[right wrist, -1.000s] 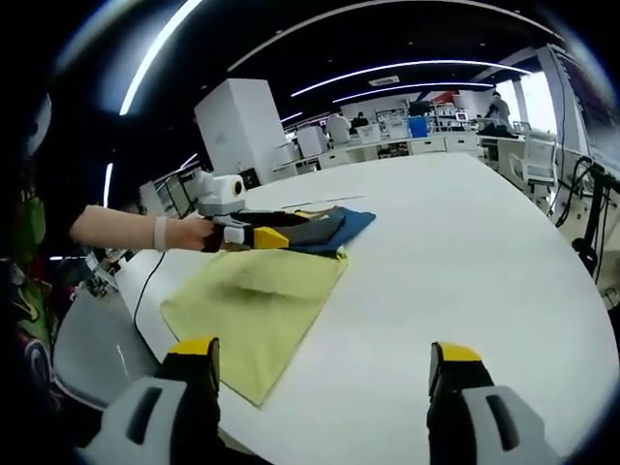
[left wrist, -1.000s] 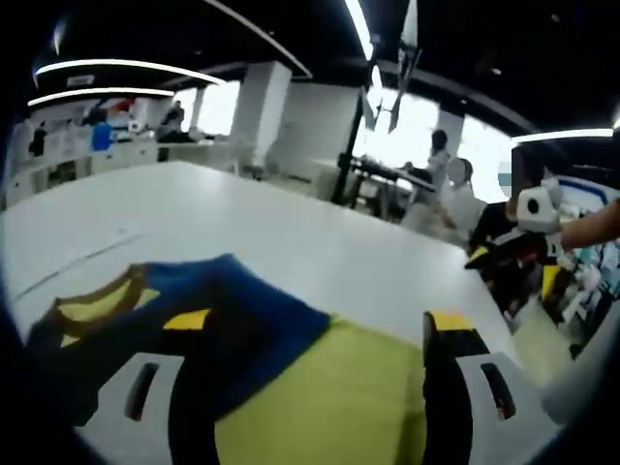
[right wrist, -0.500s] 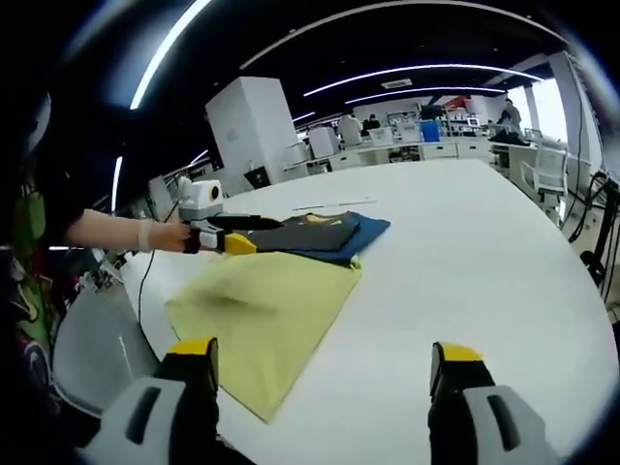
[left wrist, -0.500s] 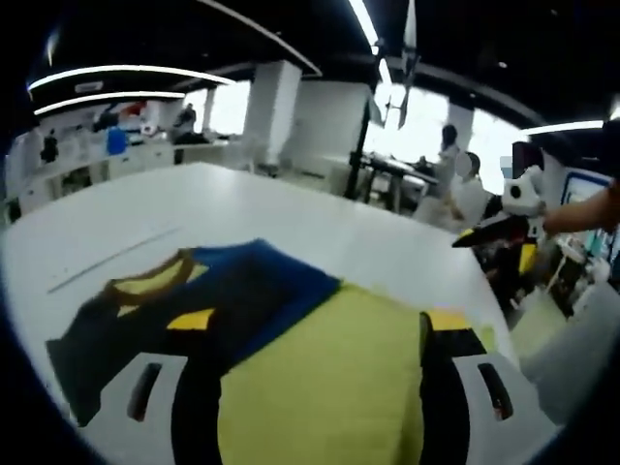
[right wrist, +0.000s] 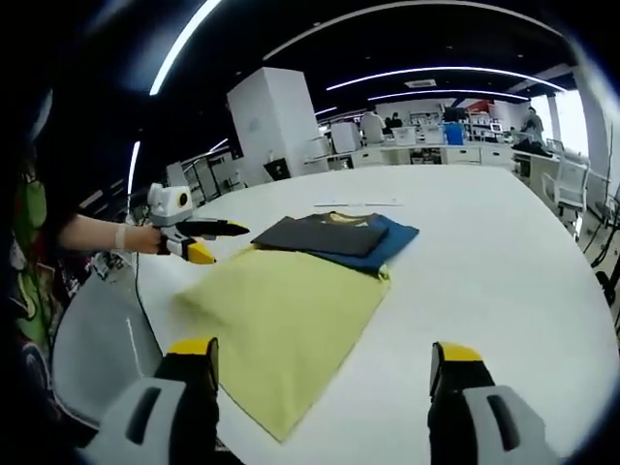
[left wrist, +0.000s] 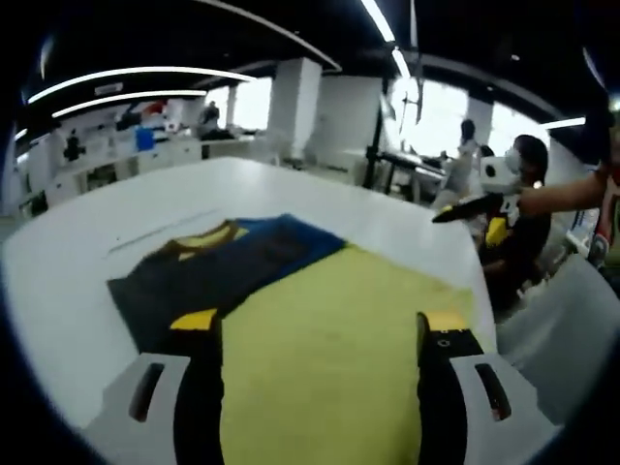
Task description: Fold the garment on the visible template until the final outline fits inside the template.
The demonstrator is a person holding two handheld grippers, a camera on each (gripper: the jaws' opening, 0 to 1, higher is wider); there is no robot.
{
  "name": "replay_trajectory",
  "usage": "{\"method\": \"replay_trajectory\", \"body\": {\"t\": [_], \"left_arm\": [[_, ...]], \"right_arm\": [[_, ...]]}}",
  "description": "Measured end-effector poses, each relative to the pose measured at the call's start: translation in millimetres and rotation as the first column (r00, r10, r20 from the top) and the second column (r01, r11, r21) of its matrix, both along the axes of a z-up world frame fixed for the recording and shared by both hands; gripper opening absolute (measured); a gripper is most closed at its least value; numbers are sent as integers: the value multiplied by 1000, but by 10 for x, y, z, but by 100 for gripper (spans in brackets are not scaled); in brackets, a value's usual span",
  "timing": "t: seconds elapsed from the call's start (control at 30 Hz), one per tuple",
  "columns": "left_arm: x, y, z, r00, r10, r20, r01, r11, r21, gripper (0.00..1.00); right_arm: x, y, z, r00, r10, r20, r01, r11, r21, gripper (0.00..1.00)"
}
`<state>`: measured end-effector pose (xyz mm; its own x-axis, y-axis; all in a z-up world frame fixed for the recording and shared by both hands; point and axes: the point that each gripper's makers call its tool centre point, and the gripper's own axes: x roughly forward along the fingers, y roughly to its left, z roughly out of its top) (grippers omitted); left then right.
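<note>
Garment lies folded beside template; table otherwise seems bare.

Lying matt and soft on a smooth, faintly glossy white table: a yellow cloth template, finely woven, and a dark folded garment of knit fabric with blue and mustard trim. Showing hard plastic, light grey shells with black and yellow tips, on the right gripper and left gripper.
</note>
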<state>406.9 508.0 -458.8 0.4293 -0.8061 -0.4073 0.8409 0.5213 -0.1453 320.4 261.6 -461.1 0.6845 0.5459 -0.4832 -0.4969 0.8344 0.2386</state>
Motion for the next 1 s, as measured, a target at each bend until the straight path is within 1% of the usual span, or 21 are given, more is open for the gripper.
{"method": "replay_trajectory", "body": {"t": [0.13, 0.2, 0.27, 0.33, 0.37, 0.4, 0.43, 0.67, 0.87, 1.0], "left_arm": [[-136, 282, 8, 999, 40, -9, -40, 999, 10, 78], [-254, 414, 27, 998, 62, -11, -62, 998, 18, 78], [-292, 577, 29, 996, 87, -15, -86, 996, 24, 78], [-283, 732, 22, 995, 102, -14, -102, 995, 20, 77], [-309, 687, 35, 993, 115, -16, -114, 993, 28, 77], [-325, 716, 45, 993, 121, -13, -120, 992, 30, 77], [-354, 793, 50, 993, 122, -9, -121, 992, 38, 77], [-504, 1056, 78, 991, 134, -12, -133, 990, 51, 78], [-659, 1189, 87, 991, 134, -21, -133, 990, 56, 77], [-708, 1338, 73, 989, 145, -28, -143, 988, 60, 76]], "right_arm": [[-6, 60, 13, 1000, 13, 2, -13, 1000, 1, 91], [-18, 106, 22, 1000, 25, 2, -25, 1000, -4, 90], [-22, 133, 33, 1000, 30, 4, -30, 1000, -4, 90], [-21, 137, 28, 999, 37, 2, -37, 999, -8, 90], [-18, 132, 25, 999, 41, 4, -41, 999, -10, 90], [-24, 143, 25, 999, 43, 3, -43, 999, -9, 90], [-29, 161, 29, 999, 45, 4, -44, 999, -7, 90], [-51, 243, 43, 999, 53, 11, -53, 999, -9, 90], [-154, 265, 51, 999, 39, 14, -39, 999, -20, 90], [-219, 241, 50, 1000, 17, 16, -16, 1000, -21, 90]]}}
